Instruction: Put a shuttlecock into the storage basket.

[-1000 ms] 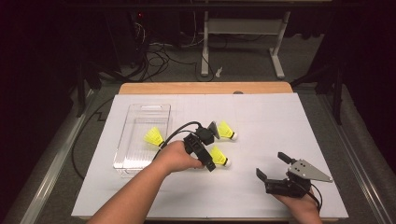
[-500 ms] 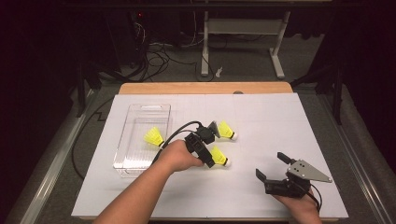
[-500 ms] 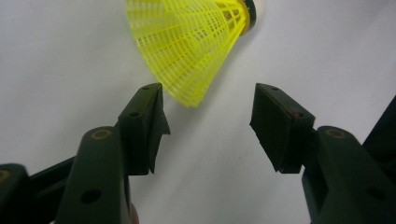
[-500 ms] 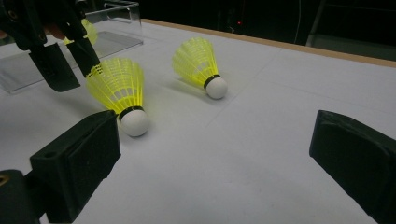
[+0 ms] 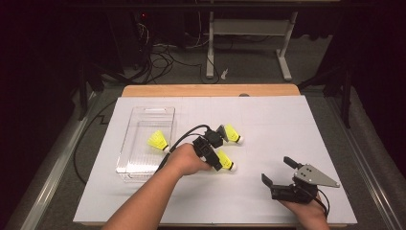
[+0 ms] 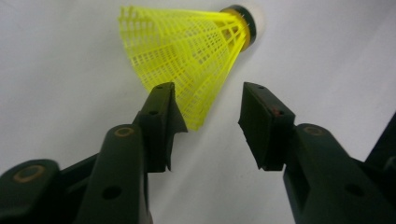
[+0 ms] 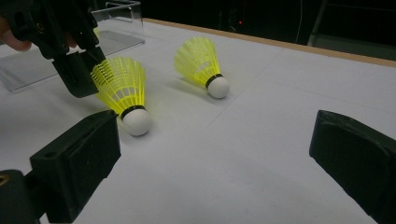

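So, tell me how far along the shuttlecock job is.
Done: one shuttlecock lies in the clear tray. In hand: the left gripper has just been closing around the nearer shuttlecock on the table; its skirt edge is between the jaws, not yet pinched. Left: that one and the farther shuttlecock. The right gripper rests open.

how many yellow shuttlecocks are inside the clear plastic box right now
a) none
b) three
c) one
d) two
c: a single shuttlecock lies inside the clear box, while the other two lie outside it on the white table.
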